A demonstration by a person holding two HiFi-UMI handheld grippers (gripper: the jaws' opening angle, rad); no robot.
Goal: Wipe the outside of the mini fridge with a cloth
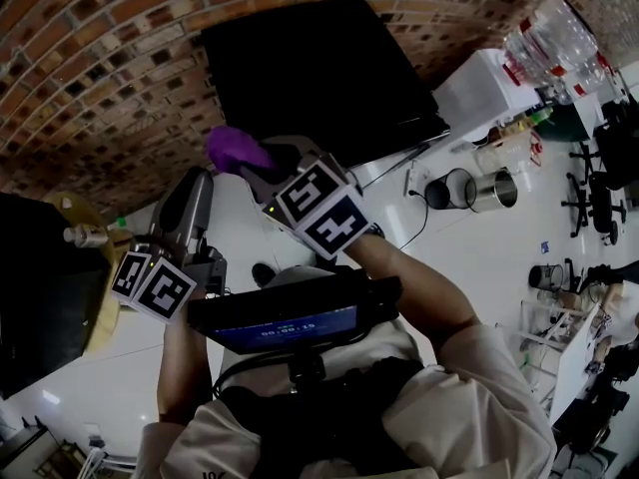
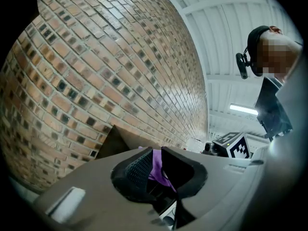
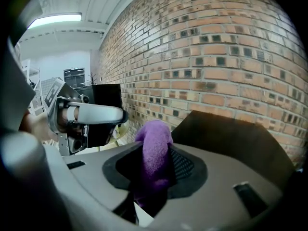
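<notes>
Nearest the head camera, a chest-mounted screen point(image 1: 290, 325) glows blue with a row of pale digits, too blurred to read. Just past it sit the two marker cubes, each printed with black-and-white squares: one on the left gripper point(image 2: 155, 151), one on the right gripper point(image 3: 155, 150).

The right gripper's jaws stand moderately apart and are clamped on a bunched purple cloth point(image 1: 238, 149), which fills the gap and sticks up past the tips. The left gripper's jaws are drawn close, leaving only a narrow slit. Purple shows in that slit, but I cannot tell whether the jaws pinch the cloth or it lies just beyond them. In the head view the left gripper's tip sits just beside the cloth's lower left edge.

The cloth is raised at the near left corner of the black mini fridge point(image 1: 319, 73), and no view shows whether the two touch. The fridge stands against the brick wall point(image 1: 100, 68), with a second black box point(image 1: 40, 297) well off to the left.

Farther right, on the white floor, are a white box point(image 1: 479, 86), two metal pots point(image 1: 489, 190) and clear water bottles point(image 1: 554, 33) with red labels, their print too small to read.
</notes>
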